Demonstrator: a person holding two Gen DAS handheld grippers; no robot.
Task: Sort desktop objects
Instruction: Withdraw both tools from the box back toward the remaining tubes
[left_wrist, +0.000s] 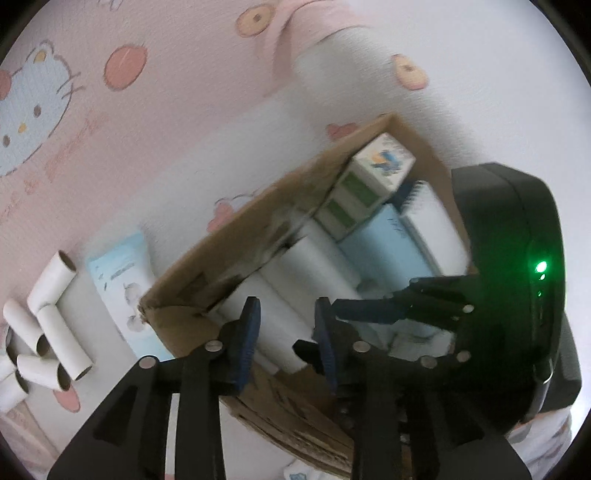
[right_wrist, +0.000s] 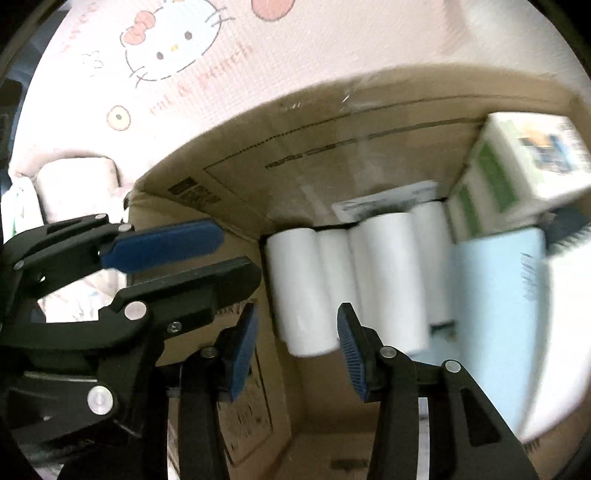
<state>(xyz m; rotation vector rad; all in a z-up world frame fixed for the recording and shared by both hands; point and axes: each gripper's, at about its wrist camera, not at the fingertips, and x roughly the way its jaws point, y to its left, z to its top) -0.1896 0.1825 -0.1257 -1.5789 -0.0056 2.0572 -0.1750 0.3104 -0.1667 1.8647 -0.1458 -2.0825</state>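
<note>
On the cat-print cloth (left_wrist: 166, 155), cardboard box (left_wrist: 229, 254) of white rolls (left_wrist: 314, 266) beneath both spread, empty tools (left_wrist: 286, 325).

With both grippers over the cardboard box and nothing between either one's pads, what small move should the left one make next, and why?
Probably lift the left gripper out of the cardboard box and swing it toward the loose paper tubes beside the box. Its pads stand apart with nothing gripped, white rolls already lie inside, and tubes remain unsorted.
</note>
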